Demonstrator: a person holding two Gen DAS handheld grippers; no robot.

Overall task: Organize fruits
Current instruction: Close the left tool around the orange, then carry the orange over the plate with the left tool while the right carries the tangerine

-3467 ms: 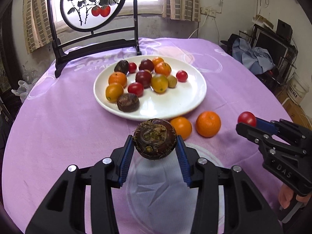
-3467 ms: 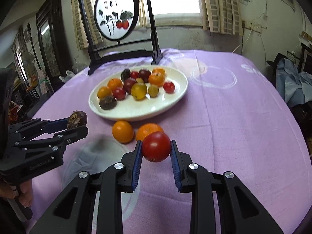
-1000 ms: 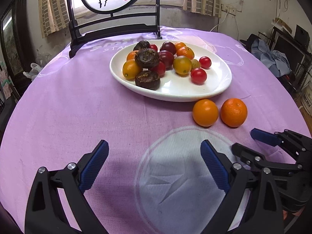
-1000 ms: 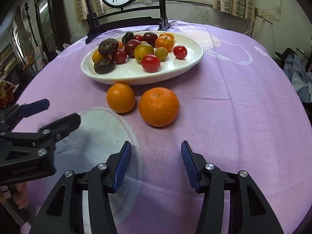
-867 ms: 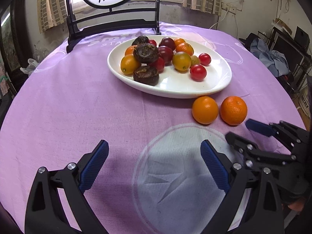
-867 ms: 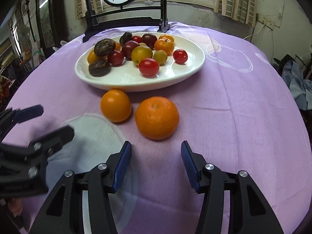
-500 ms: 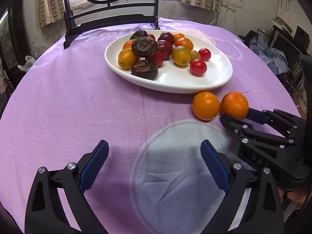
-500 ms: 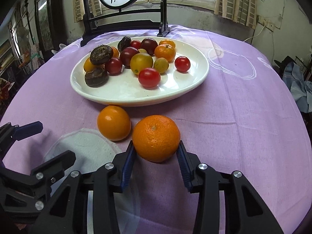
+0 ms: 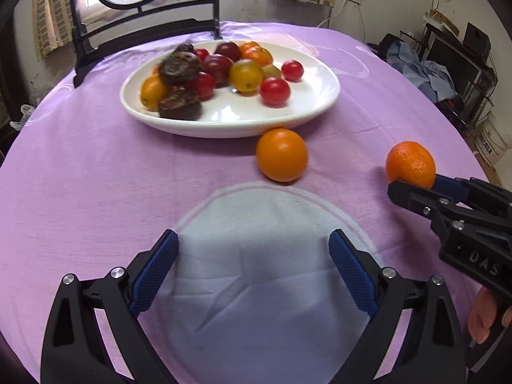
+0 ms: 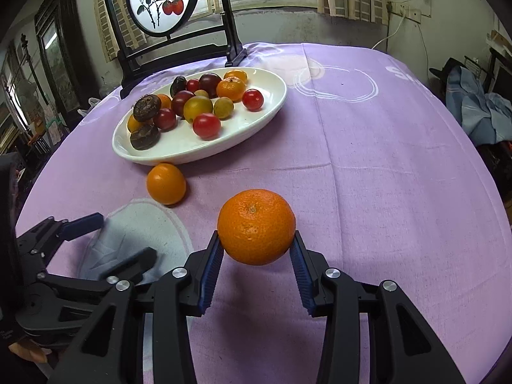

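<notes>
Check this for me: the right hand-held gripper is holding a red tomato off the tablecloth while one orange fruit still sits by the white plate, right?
Not quite. The right hand-held gripper holds a dimpled orange mandarin, not a red tomato; the right wrist view shows it clamped between the blue pads. The rest stands: it is off the purple tablecloth, and one smooth orange fruit still sits beside the white plate.

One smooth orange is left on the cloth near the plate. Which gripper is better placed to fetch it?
Left. The left gripper is open and empty, facing the smooth orange; the right gripper is shut on the mandarin.
</notes>
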